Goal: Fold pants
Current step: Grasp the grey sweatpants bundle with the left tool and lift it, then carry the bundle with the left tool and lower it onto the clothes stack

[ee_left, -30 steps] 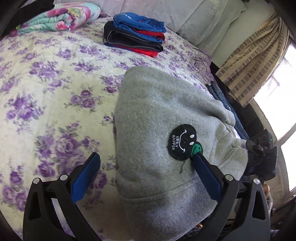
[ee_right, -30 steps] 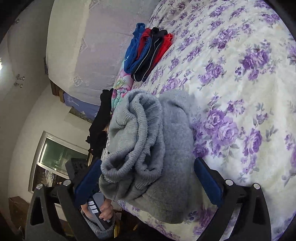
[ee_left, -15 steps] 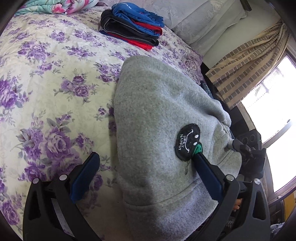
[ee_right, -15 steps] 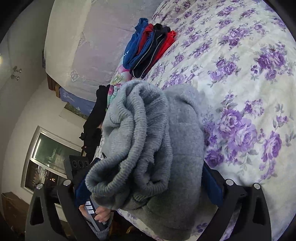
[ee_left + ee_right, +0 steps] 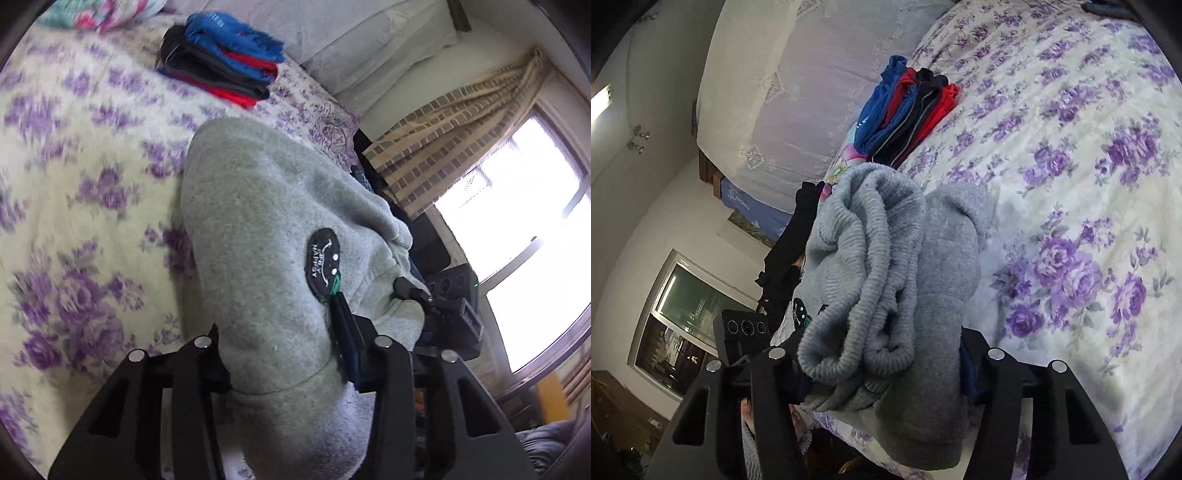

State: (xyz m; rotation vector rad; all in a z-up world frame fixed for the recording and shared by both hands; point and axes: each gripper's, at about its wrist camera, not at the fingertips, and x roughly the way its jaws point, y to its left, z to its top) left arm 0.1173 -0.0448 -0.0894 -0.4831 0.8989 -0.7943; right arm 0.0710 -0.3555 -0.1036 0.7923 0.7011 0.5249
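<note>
The folded grey fleece pants (image 5: 258, 229) with a black oval patch (image 5: 322, 264) lie at the near edge of the floral bed. My left gripper (image 5: 280, 328) is shut on one end of the bundle; its left finger is hidden under the cloth. In the right wrist view the same grey pants (image 5: 905, 266) show their ribbed waistband (image 5: 864, 280). My right gripper (image 5: 886, 365) is shut on that end, with both fingertips hidden by the fabric. The other gripper's body shows at the far end in each view.
A stack of folded blue, red and black clothes (image 5: 221, 70) (image 5: 908, 114) lies near the pillows. A floral quilt (image 5: 96, 14) is at the head of the bed. Curtains (image 5: 454, 140) and a bright window are to the right. The purple-flowered bedspread (image 5: 1071, 184) stretches beyond the pants.
Both grippers have closed from open onto the two ends of the folded grey pants. The bundle now fills the space between each pair of fingers.
</note>
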